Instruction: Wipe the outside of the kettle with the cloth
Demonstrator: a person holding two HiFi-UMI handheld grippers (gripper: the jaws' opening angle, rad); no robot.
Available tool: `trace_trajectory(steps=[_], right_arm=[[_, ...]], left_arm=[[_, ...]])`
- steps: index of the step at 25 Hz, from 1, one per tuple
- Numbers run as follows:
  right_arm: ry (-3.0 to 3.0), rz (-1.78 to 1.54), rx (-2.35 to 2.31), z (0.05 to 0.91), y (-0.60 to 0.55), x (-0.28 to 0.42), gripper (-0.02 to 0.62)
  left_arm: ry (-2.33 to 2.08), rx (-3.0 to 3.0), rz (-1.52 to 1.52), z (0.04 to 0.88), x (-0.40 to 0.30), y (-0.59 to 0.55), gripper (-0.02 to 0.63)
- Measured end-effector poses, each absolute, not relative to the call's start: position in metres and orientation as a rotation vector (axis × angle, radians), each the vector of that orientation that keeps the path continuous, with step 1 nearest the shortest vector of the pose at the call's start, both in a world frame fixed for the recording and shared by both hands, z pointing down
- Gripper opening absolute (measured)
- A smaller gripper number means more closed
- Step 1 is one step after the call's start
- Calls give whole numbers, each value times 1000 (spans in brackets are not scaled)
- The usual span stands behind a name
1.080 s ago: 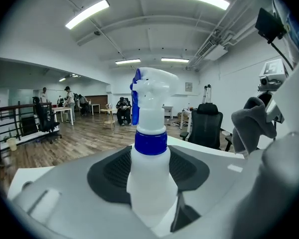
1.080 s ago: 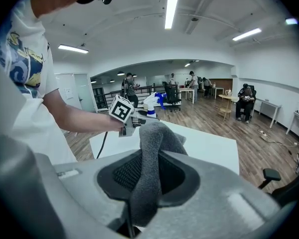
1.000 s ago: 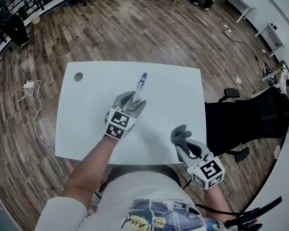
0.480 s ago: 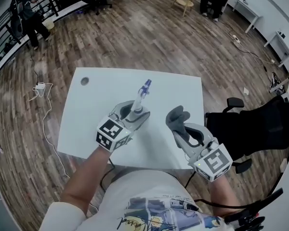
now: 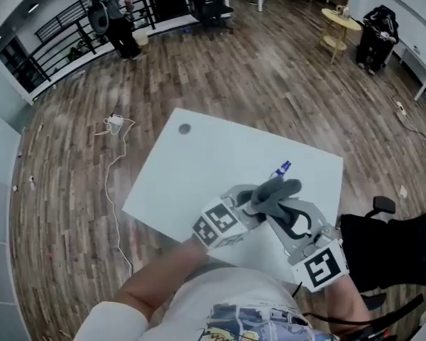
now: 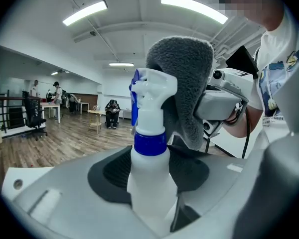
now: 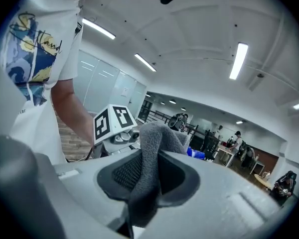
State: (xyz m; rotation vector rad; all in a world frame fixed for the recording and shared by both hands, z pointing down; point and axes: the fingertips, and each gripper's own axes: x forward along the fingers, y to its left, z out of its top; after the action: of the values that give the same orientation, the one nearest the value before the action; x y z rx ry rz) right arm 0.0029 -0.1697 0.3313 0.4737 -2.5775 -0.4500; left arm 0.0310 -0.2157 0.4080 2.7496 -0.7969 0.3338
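Observation:
No kettle shows in any view. My left gripper [image 5: 253,196] is shut on a white spray bottle [image 6: 149,148] with a blue collar; its blue nozzle [image 5: 283,168] pokes out past the cloth in the head view. A grey cloth [image 5: 273,190] is pinched in my right gripper [image 5: 278,208] and folds up out of the jaws [image 7: 149,148]. Both grippers hang above the white table [image 5: 199,162], close together. In the left gripper view the cloth [image 6: 187,83] hangs just behind and right of the bottle's spray head. The left gripper's marker cube [image 7: 112,121] shows in the right gripper view.
The table has a round cable hole [image 5: 184,128] near its far left corner. A black office chair [image 5: 405,240] stands at the right. A cable with a plug block [image 5: 113,123] lies on the wooden floor at the left. People and a railing are far off.
Both grippers have risen off the table and come together. The right gripper has rolled and swung left, bringing the cloth up beside the bottle's spray head. The head view has shifted.

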Motion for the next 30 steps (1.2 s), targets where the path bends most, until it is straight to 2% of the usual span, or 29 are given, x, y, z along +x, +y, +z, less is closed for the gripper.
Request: trace_trajectory(steps=[7,17,22,30], right_arm=[[-2752,-443,478,334,-171,-11,78],[-2707,-275,681,351,-200,21,77],[-2758,-186,805,336,-215,40,77],[-2768,-134,732,335,-211,27,77]], left_arm=[[-869,2716,347,417,-1,-196,211],[-860,2715,348,422,-11,-184,210],[-823,2724,304,410,-5,-189,210],[-782,2723,204,382,-12,-214,210]])
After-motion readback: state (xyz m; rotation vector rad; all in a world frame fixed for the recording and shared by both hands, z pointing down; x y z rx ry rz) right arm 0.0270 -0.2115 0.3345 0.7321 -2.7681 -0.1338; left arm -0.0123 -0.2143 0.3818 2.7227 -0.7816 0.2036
